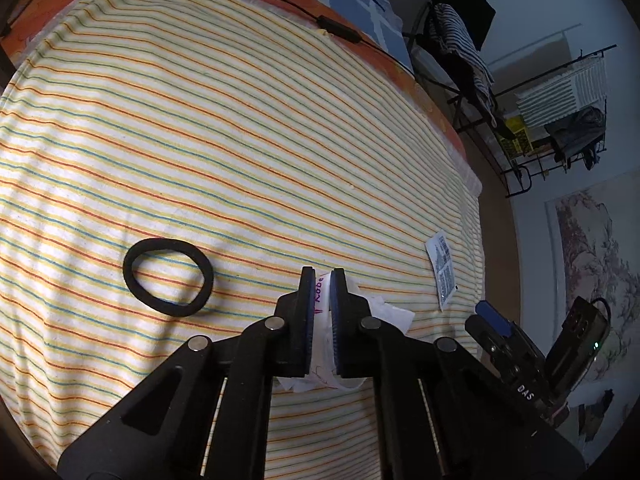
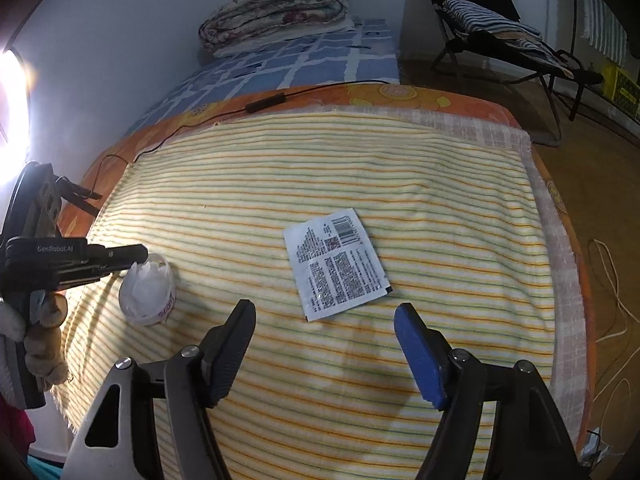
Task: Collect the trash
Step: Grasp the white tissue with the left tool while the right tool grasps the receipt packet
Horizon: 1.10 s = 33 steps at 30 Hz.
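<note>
My left gripper [image 1: 321, 276] is shut on a white paper cup [image 1: 324, 320] with purple writing, held just above the striped cloth [image 1: 240, 140]. In the right wrist view the same cup [image 2: 148, 294] shows at the left, pinched by the left gripper [image 2: 136, 256]. A white printed sachet [image 2: 336, 266] lies flat on the cloth just ahead of my right gripper [image 2: 326, 316], which is open and empty. The sachet also shows in the left wrist view [image 1: 442, 270] near the cloth's right edge.
A black rubber ring [image 1: 168, 276] lies on the cloth left of the left gripper. A black cable with an inline box [image 1: 338, 30] runs along the far edge. A folded quilt [image 2: 276, 8], a chair [image 2: 496, 28] and a drying rack [image 1: 560, 112] stand beyond.
</note>
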Tool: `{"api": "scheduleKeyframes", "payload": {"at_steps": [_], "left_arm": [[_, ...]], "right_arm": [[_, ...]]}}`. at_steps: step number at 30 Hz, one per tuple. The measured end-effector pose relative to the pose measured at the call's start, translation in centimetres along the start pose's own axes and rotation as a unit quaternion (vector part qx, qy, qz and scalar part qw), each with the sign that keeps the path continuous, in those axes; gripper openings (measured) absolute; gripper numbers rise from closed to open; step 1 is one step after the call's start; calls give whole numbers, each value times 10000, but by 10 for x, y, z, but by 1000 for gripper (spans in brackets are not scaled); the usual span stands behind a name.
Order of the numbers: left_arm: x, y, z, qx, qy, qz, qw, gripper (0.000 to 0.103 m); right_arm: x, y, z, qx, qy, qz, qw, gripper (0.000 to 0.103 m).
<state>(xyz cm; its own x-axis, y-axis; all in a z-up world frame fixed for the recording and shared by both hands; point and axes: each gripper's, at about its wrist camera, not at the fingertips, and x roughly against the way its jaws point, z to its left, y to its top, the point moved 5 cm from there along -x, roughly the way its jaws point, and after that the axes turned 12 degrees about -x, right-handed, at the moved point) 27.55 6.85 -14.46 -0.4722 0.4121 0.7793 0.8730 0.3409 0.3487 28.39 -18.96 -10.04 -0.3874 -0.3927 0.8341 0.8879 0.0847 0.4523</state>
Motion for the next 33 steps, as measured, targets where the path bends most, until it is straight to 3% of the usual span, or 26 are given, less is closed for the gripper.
{"api": "scheduleKeyframes", "payload": {"at_steps": [3, 16, 22, 24, 26, 28, 33], "left_arm": [[5, 0, -8, -107, -30, -42, 9999, 3], [8, -9, -56, -800, -109, -2, 9967, 3], [-8, -25, -84, -1161, -349, 336, 9921, 3], [-12, -30, -91, -1277, -280, 443, 9904, 4], [-13, -33, -92, -1344, -175, 549, 9893, 14], [-7, -32, -89, -1357, 4, 436, 9898, 42], [1, -34, -74, -1274, 100, 372, 9911, 45]], "right_arm": [[-1, 1, 0, 3, 1, -1, 10000, 70], [-2, 2, -5, -9, -45, -15, 10000, 70], [0, 1, -11, -53, -101, -15, 9999, 70], [1, 1, -13, -63, -122, -31, 9999, 70], [2, 1, -16, -85, -131, -40, 9999, 70], [2, 2, -18, -113, -139, -27, 9998, 70], [-4, 3, -26, -229, -216, 33, 9995, 86]]}}
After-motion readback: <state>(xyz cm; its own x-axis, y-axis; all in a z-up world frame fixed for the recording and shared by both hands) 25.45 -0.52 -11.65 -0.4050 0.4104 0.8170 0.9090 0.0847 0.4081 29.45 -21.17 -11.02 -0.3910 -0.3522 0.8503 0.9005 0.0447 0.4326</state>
